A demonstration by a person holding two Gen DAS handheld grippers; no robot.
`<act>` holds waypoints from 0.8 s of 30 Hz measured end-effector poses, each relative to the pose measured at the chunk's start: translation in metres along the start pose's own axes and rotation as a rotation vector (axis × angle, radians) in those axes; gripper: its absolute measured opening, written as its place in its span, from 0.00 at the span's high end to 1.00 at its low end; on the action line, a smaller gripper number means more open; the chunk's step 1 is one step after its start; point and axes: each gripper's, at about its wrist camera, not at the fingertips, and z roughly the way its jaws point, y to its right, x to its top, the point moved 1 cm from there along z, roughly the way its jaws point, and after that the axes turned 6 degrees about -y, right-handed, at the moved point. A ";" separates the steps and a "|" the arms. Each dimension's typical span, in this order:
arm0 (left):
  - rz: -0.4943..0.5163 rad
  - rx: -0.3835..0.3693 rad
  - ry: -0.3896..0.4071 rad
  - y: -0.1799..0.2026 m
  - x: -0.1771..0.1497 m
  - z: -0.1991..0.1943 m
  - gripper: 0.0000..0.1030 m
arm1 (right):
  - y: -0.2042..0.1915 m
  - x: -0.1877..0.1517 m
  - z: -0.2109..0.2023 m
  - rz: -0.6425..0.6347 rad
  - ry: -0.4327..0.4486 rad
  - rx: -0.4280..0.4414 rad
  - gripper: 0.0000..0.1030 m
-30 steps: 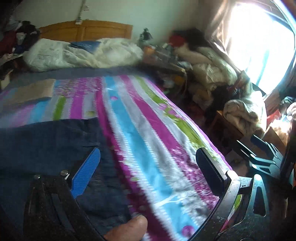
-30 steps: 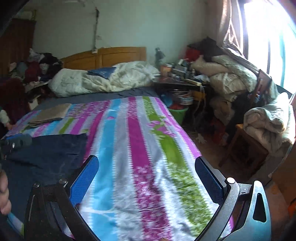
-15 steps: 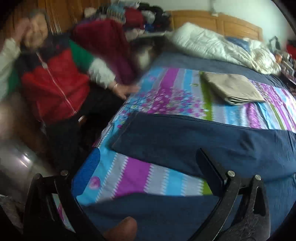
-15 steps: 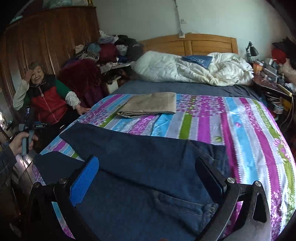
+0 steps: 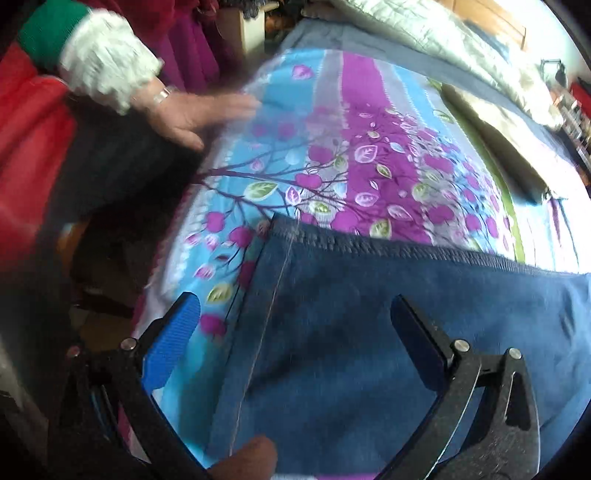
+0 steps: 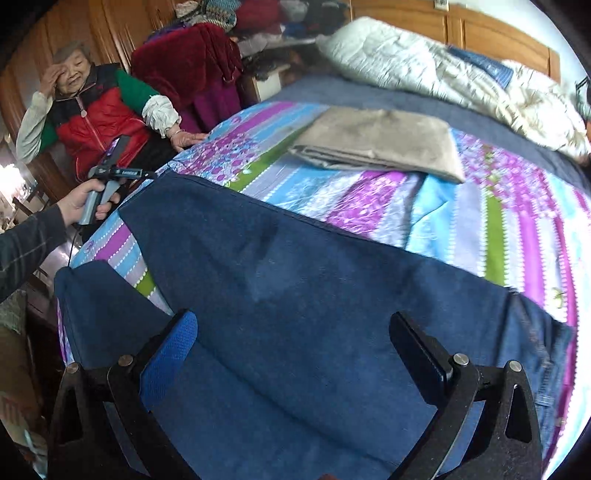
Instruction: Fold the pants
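Dark blue denim pants (image 6: 314, 280) lie spread flat on a striped bedsheet (image 6: 498, 221), both legs running toward the bed's left edge. The far leg's hem (image 5: 369, 245) fills the left wrist view. My left gripper (image 5: 295, 321) hovers open just above that hem end, jaws wide apart with nothing between them. From the right wrist view it appears as a handle (image 6: 107, 177) gripped by a hand at the bed's left edge. My right gripper (image 6: 295, 339) stands open over the middle of the pants, holding nothing.
A seated person (image 6: 92, 114) rests a hand (image 5: 195, 114) on the bed's left edge close to the hem. Folded beige cloth (image 6: 384, 144) lies farther up the bed, with a white quilt (image 6: 424, 70) and wooden headboard (image 6: 480, 33) behind.
Both cameras swung left from the window side to the pants. The left gripper then dropped close to the far leg's hem; the right gripper moved nearer over the pants. Both stayed open.
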 end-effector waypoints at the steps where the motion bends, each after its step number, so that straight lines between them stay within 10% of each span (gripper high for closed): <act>1: 0.002 -0.013 -0.010 -0.003 0.005 0.007 0.00 | -0.005 0.004 0.008 0.002 -0.008 0.001 0.00; 11: 0.040 -0.099 -0.023 -0.012 0.024 0.045 0.21 | -0.018 0.019 0.040 0.078 -0.050 0.040 0.00; 13: -0.004 -0.113 0.007 -0.017 0.028 0.044 0.59 | -0.013 0.017 0.038 0.101 -0.044 0.048 0.00; 17: -0.004 -0.132 -0.001 -0.019 0.028 0.044 0.75 | 0.018 0.002 0.015 0.194 -0.025 0.040 0.00; 24: -0.034 -0.109 0.029 -0.016 0.025 0.043 0.80 | 0.184 -0.078 -0.053 0.437 -0.093 -0.324 0.00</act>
